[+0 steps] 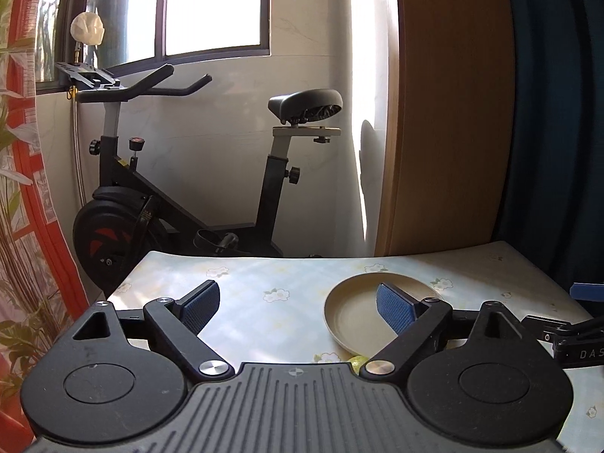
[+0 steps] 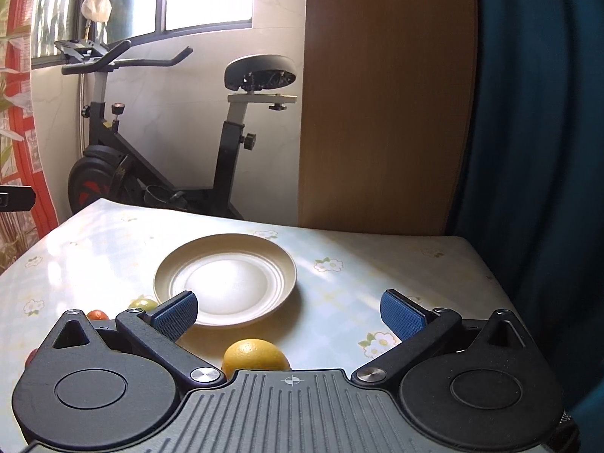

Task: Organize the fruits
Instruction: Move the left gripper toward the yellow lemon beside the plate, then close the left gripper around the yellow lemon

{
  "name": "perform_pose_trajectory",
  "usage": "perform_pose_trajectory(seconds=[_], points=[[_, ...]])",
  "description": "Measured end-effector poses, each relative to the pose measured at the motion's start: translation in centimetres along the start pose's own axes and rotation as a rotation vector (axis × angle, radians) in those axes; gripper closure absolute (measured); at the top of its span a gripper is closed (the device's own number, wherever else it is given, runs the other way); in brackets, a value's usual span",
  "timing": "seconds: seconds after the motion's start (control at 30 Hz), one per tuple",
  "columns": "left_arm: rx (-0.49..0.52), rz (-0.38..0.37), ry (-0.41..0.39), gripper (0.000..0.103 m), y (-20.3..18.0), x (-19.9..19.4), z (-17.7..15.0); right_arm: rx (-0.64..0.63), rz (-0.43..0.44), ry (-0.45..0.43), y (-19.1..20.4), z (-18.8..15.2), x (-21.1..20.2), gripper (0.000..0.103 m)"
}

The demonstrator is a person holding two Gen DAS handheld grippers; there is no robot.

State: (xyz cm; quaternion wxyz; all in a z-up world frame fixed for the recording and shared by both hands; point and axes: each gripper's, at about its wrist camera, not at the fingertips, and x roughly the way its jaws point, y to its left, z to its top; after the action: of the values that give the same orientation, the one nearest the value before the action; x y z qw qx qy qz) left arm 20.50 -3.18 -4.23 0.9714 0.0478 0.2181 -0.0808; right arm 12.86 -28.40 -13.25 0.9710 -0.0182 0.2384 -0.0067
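A beige plate point(image 2: 226, 279) lies empty on the floral table point(image 2: 332, 302). In the right wrist view a yellow lemon point(image 2: 255, 355) lies just in front of the plate, between my right gripper's point(image 2: 288, 311) open fingers and close to its body. A green fruit point(image 2: 143, 304) and a small red-orange fruit point(image 2: 97, 314) lie left of the plate, partly hidden by the left finger. In the left wrist view my left gripper point(image 1: 296, 304) is open and empty above the table, with the plate point(image 1: 347, 317) behind its right finger and a green fruit point(image 1: 358, 361) peeking out below.
An exercise bike point(image 1: 181, 196) stands beyond the table's far edge under the window. A wooden panel point(image 2: 381, 113) and a dark blue curtain point(image 2: 536, 151) stand at the right. A red patterned curtain point(image 1: 22, 226) hangs at the left. The right gripper's edge point(image 1: 566, 336) shows at the left view's right side.
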Motion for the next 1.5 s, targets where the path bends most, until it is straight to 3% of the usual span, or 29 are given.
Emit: perform_pose_trajectory(seconds=[0.17,0.33,0.43,0.53,0.63,0.77,0.9,1.0,1.2,1.5], points=[[0.024,-0.012,0.045,0.015,-1.0,2.0,-0.1,-0.03,0.015,-0.016,-0.4,-0.3,1.0,0.0],[0.03,-0.074,0.083,0.018,-1.6,3.8,-0.2,-0.016,0.053,0.017,-1.9,-0.4,2.7,0.0],[0.025,-0.139,0.113,0.027,-2.2,4.7,-0.3,-0.045,0.079,0.034,-2.1,-0.6,3.4,0.001],[0.064,-0.169,0.122,0.036,-3.3,5.7,-0.6,-0.051,0.088,0.051,-2.6,-0.9,4.2,0.007],[0.104,-0.179,0.109,0.038,-4.7,6.6,-1.1,-0.024,0.112,0.074,-3.2,-1.4,4.9,0.013],[0.097,-0.26,0.18,0.053,-5.9,8.7,-1.9,0.008,0.143,0.127,-3.8,-2.2,5.9,0.028],[0.131,-0.321,0.233,0.057,-7.3,10.0,-2.9,0.003,0.186,0.174,-3.9,-2.7,6.8,0.035],[0.152,-0.366,0.284,0.065,-8.3,10.9,-3.5,-0.021,0.225,0.22,-3.5,-2.7,7.2,0.038],[0.156,-0.429,0.339,0.066,-9.1,12.3,-2.9,-0.113,0.298,0.277,-2.2,-2.6,7.6,0.04],[0.169,-0.492,0.407,0.066,-9.8,13.3,-3.8,-0.098,0.346,0.342,-2.2,-3.0,9.1,0.044]])
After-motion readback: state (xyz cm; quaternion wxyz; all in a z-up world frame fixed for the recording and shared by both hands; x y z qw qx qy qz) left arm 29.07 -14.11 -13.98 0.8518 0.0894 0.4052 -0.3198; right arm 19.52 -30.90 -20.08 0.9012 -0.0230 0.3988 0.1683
